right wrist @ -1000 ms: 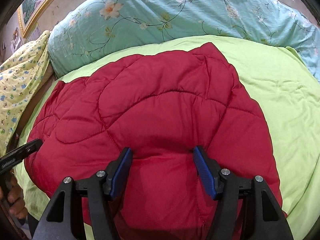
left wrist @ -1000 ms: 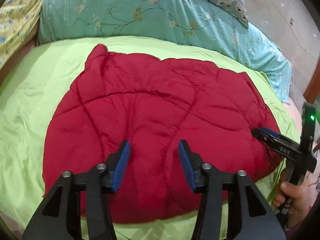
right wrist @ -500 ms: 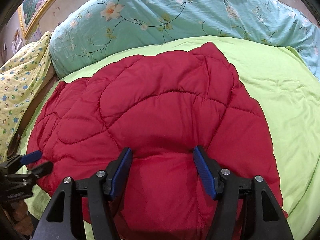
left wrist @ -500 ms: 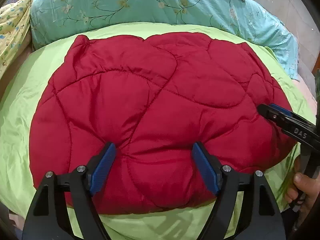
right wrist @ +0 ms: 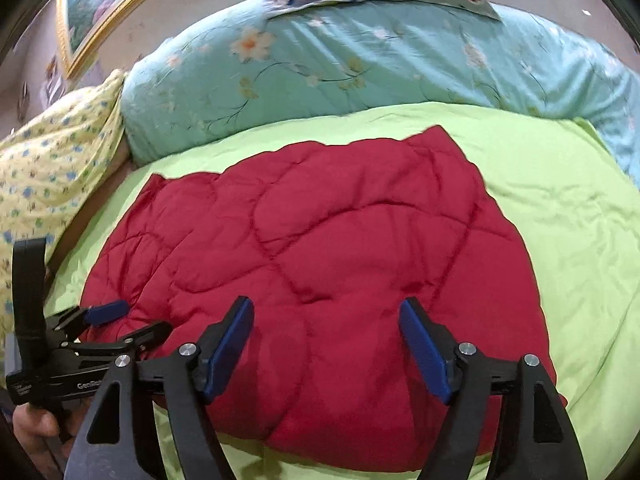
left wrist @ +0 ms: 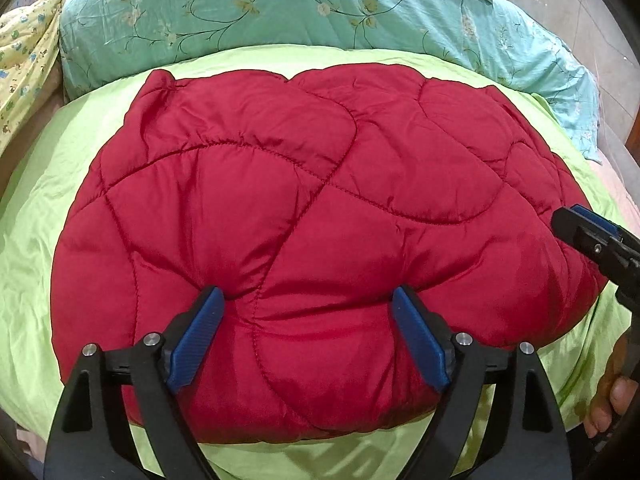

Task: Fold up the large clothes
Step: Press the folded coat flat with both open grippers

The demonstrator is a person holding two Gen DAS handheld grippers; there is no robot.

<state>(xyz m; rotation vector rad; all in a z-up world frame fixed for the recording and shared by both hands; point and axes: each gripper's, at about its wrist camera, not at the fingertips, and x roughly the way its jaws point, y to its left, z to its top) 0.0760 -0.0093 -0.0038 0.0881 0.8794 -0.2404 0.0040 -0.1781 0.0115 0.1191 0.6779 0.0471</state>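
A red quilted jacket (left wrist: 304, 200) lies folded into a thick pad on the lime-green sheet (left wrist: 32, 264). My left gripper (left wrist: 306, 304) sits low at its near edge. Its jaws are opening wide, and a puffy bulge of the jacket stands between the blue pads (left wrist: 200, 332). In the right wrist view the jacket (right wrist: 340, 248) lies under my right gripper (right wrist: 326, 316), whose jaws are opening above the fabric with nothing gripped. The left gripper (right wrist: 132, 320) shows at the jacket's left edge. The right gripper (left wrist: 580, 228) shows at its right edge.
A teal floral duvet (right wrist: 320, 64) is heaped along the far side of the bed. A yellow patterned cloth (right wrist: 52, 160) lies at the far left. A framed picture (right wrist: 100, 0) hangs on the wall. A hand (left wrist: 616, 396) holds the right gripper's handle.
The left gripper came down closer to the jacket's near edge and its jaws spread wide. The right gripper's jaws widened and lifted back off the fabric, which puffed out flat again.
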